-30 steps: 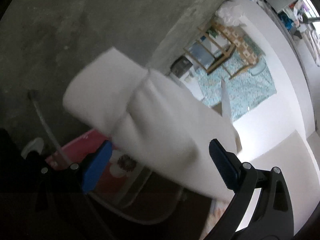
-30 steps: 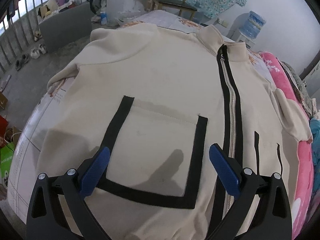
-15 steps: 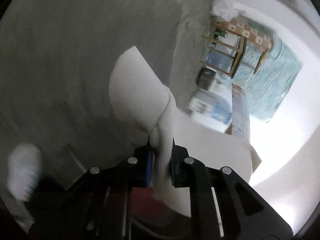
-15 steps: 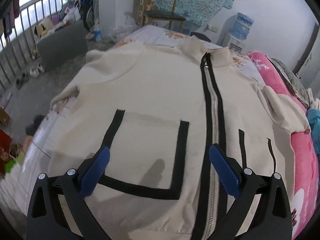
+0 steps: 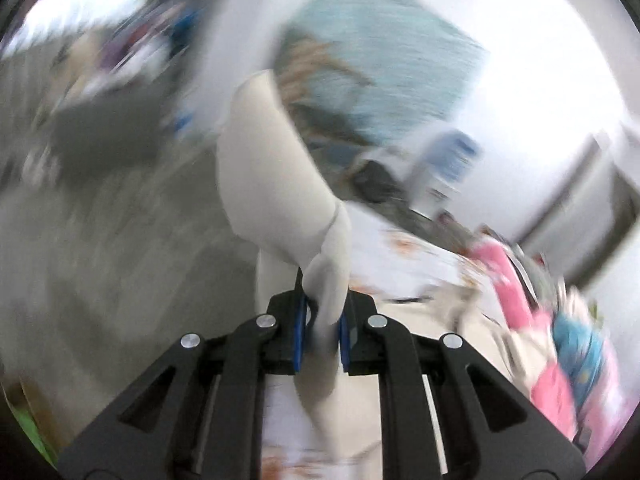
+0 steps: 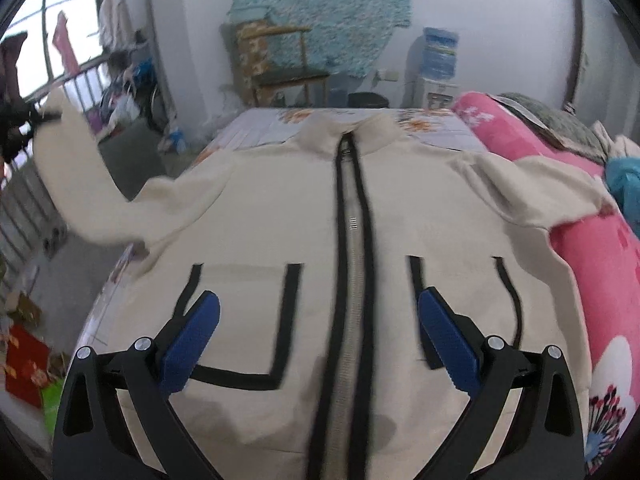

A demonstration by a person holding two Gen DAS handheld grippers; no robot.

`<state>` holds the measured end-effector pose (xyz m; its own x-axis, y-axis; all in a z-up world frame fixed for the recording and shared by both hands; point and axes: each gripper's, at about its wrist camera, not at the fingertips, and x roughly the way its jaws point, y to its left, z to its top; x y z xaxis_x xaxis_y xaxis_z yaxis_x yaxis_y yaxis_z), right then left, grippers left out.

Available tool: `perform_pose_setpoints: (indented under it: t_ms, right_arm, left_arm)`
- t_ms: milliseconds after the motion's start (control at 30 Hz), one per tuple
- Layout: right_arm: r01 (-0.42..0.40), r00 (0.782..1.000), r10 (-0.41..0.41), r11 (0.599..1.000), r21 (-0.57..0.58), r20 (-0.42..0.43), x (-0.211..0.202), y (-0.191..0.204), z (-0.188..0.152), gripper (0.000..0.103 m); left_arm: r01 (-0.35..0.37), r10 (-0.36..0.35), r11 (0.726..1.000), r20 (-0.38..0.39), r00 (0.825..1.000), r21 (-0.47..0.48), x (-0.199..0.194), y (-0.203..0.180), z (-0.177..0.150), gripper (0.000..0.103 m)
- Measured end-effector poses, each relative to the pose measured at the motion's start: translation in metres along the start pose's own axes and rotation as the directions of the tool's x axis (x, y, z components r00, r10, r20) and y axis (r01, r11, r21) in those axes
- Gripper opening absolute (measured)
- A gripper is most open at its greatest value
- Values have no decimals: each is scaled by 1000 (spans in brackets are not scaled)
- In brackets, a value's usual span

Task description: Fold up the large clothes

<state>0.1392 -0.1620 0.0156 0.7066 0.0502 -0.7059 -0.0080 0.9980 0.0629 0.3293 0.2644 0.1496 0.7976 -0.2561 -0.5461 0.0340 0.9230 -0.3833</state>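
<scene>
L gripper (image 5: pixel 322 330): clenched on sleeve (image 5: pixel 272 172) cuff, raised at jacket's 9 o'clock.
R gripper (image 6: pixel 318 332): jaws spread, empty, over hem.
Jacket (image 6: pixel 320 208): flat on bed (image 6: pixel 436 128), zip axis 12–6.
Nearer: L.

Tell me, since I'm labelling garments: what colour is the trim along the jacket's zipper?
Black trim on the cream jacket, clearest in the right wrist view.

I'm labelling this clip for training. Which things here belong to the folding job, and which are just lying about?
Job:
cream jacket
its sleeve, clamped in the left gripper
right gripper, jaws open above the jacket

Lying about:
pink blanket
wooden chair
water dispenser
</scene>
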Motion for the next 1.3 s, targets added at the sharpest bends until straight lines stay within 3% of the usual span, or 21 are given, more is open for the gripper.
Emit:
perform_pose_setpoints:
  t_ms: [100, 233, 267, 333, 400, 500, 600, 700, 800, 833, 867, 933, 967, 1033, 1133, 1300]
  right_arm:
    - [10, 1000, -11, 999, 50, 24, -10, -28, -2, 97]
    - [35, 998, -40, 993, 113, 42, -23, -67, -8, 97]
    - [38, 998, -43, 992, 122, 40, -24, -74, -9, 97]
    - [50, 998, -55, 988, 144, 33, -27, -96, -14, 97]
    - [52, 998, -55, 987, 152, 14, -27, -115, -16, 97]
    - [38, 999, -41, 988, 153, 13, -28, -138, -9, 97]
    - [-58, 998, 55, 985, 163, 23, -26, -153, 13, 97]
    - [-203, 978, 207, 957, 207, 2, -8, -156, 38, 97]
    - [-327, 935, 352, 904, 274, -43, 30, -145, 59, 88]
    - [-354, 921, 386, 890, 286, -61, 45, -138, 65, 82]
    - [-372, 905, 414, 879, 300, -92, 67, -128, 73, 79]
    - [-393, 883, 450, 866, 308, -138, 96, -108, 82, 62]
    - [-397, 870, 460, 867, 302, -176, 118, -95, 87, 58]
    - [-392, 858, 457, 877, 278, -233, 143, -75, 86, 48]
    - [-382, 832, 437, 898, 219, -340, 164, -54, 70, 44]
    - [-388, 829, 428, 904, 180, -361, 124, -69, 34, 44]
  left_arm:
    - [93, -88, 984, -42, 995, 155, 19, -103, -15, 13]
    - [172, -131, 946, -160, 978, 275, 60, -184, -78, 18]
    - [180, -125, 941, -201, 972, 285, 70, -195, -98, 22]
    - [179, -96, 935, -269, 958, 305, 86, -206, -142, 48]
    - [180, -85, 937, -303, 949, 301, 87, -203, -180, 63]
    - [195, -95, 936, -322, 942, 294, 84, -203, -212, 67]
    - [194, -116, 943, -279, 953, 270, 59, -186, -236, 70]
    - [135, -85, 960, -203, 976, 246, 49, -169, -241, 70]
    - [-27, 75, 963, -171, 982, 268, 56, -156, -233, 70]
    - [-78, 128, 956, -165, 978, 282, 65, -153, -229, 63]
    - [-126, 181, 947, -167, 969, 295, 78, -148, -230, 59]
    - [-192, 263, 927, -192, 945, 323, 99, -145, -234, 44]
    - [-205, 289, 915, -212, 934, 347, 111, -145, -241, 42]
    - [-186, 287, 910, -240, 927, 371, 117, -146, -254, 41]
    - [-92, 202, 926, -275, 940, 366, 104, -154, -268, 41]
    - [-8, 118, 945, -318, 941, 326, 78, -145, -285, 42]
